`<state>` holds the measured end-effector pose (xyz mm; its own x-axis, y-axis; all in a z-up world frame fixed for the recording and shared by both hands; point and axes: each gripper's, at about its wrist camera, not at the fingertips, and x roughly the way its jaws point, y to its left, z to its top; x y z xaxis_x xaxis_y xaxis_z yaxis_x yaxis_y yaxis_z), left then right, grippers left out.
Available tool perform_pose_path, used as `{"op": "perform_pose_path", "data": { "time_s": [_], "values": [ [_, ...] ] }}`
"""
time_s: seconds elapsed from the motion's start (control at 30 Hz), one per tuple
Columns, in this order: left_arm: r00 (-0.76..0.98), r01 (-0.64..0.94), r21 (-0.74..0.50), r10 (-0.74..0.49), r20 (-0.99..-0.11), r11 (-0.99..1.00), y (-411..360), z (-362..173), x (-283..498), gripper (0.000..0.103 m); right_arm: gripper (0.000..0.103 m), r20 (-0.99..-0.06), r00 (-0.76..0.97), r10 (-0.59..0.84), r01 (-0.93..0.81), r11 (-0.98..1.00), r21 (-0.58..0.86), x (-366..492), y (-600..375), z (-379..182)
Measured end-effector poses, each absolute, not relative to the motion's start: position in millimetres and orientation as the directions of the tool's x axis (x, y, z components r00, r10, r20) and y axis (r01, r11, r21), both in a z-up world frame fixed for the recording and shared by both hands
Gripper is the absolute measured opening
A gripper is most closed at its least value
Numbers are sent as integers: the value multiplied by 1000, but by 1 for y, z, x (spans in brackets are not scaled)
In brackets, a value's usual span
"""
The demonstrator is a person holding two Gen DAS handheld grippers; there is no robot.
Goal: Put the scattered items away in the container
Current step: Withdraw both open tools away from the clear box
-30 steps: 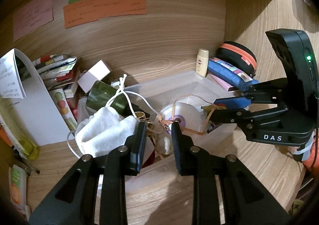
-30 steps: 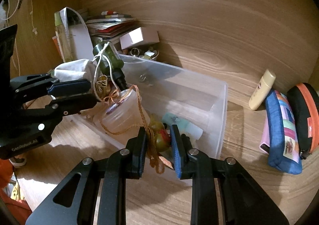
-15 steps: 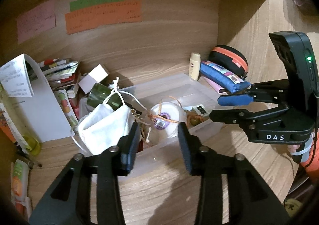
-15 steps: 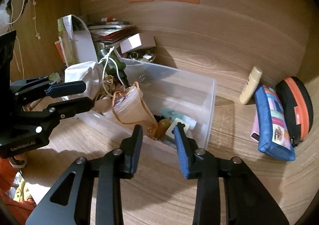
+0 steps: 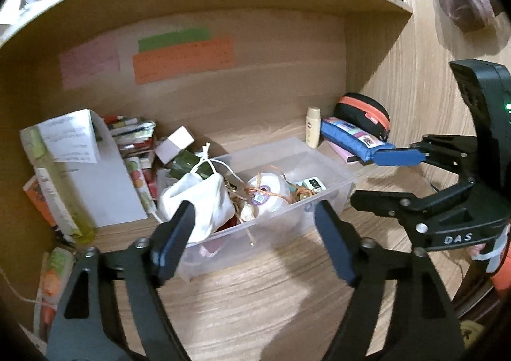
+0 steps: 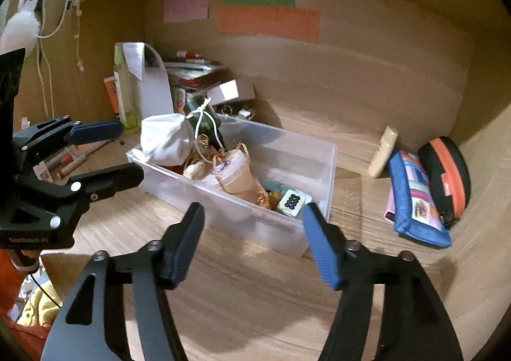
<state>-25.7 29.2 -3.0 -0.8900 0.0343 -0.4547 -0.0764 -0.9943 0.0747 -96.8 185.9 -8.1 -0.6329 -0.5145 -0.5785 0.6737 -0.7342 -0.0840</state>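
A clear plastic bin point(image 5: 332, 201) point(image 6: 329, 169) stands on the wooden desk. It holds a white drawstring pouch point(image 5: 204, 201) point(image 6: 163, 137), a dark green bottle point(image 6: 204, 121), a white cup wound with orange string point(image 5: 268, 191) point(image 6: 236, 175) and a domino-like tile point(image 6: 291, 201). My left gripper point(image 5: 252, 236) point(image 6: 99, 150) is open and empty, in front of the bin. My right gripper point(image 6: 252, 239) point(image 5: 380, 175) is open and empty, near the bin's front right corner.
A cream tube point(image 6: 383, 150), a blue pencil case point(image 6: 415, 201) and a black-orange case point(image 6: 447, 175) lie right of the bin. Papers, books and a small white box point(image 5: 175, 143) crowd the left back corner. Sticky notes point(image 5: 182, 57) hang on the back wall.
Both grippers let go of the string-wound cup, opened wide and drew back from the bin. The cup and its string now lie inside the bin.
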Motion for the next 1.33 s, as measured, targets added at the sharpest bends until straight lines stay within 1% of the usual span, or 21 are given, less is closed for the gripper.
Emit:
{"op": "perform_pose_path", "data": {
  "time_s": [0.03,0.07,0.13,0.17,0.27,0.33,0.4,0.47,0.5,0.6,0.73,0.97,1.2,1.27,1.33],
  "values": [
    [-897,-60,88,15,-443,-994,31,-2,-19,85,69,-564,-645,-515,668,-739,-89,-89,188,-6],
    [-900,-50,95,4,-435,-994,33,-2,-16,90,73,-555,-653,-516,664,-741,-93,-86,190,-5],
    [-908,-27,100,-18,-419,-995,35,-1,-7,94,80,-527,-683,-506,647,-754,-114,-74,193,-3],
    [-910,-17,91,-23,-413,-996,36,0,-1,94,84,-513,-697,-502,638,-760,-123,-69,195,-3],
    [-916,32,81,-62,-396,-996,38,2,8,99,87,-482,-727,-490,613,-779,-131,-57,200,-3],
    [-919,65,77,-89,-384,-995,40,2,13,100,89,-471,-735,-488,598,-794,-111,-53,205,-4],
    [-919,110,87,-134,-370,-990,42,0,18,100,95,-459,-759,-461,563,-819,-108,-52,208,-9],
    [-914,144,97,-170,-368,-985,44,-3,19,100,95,-458,-774,-438,539,-835,-112,-52,210,-14],
    [-906,159,106,-187,-381,-982,45,-6,17,100,95,-463,-775,-430,531,-840,-109,-53,210,-18],
    [-893,173,99,-199,-405,-980,46,-13,16,100,95,-474,-774,-419,511,-856,-78,-55,213,-26],
    [-889,177,69,-189,-418,-982,47,-19,15,100,95,-477,-790,-385,470,-880,-68,-53,217,-31],
    [-904,154,-3,-139,-403,-988,45,-22,13,100,95,-443,-810,-384,480,-869,-123,-38,211,-27],
    [-914,130,-30,-108,-390,-991,41,-21,15,100,96,-475,-778,-412,496,-866,-62,-46,211,-33],
    [-917,136,-31,-114,-383,-990,40,-21,16,100,96,-485,-765,-423,500,-865,-35,-50,213,-34],
    [-911,143,-27,-121,-395,-989,39,-22,15,100,96,-495,-757,-427,498,-867,-13,-53,215,-36]
  ]
}}
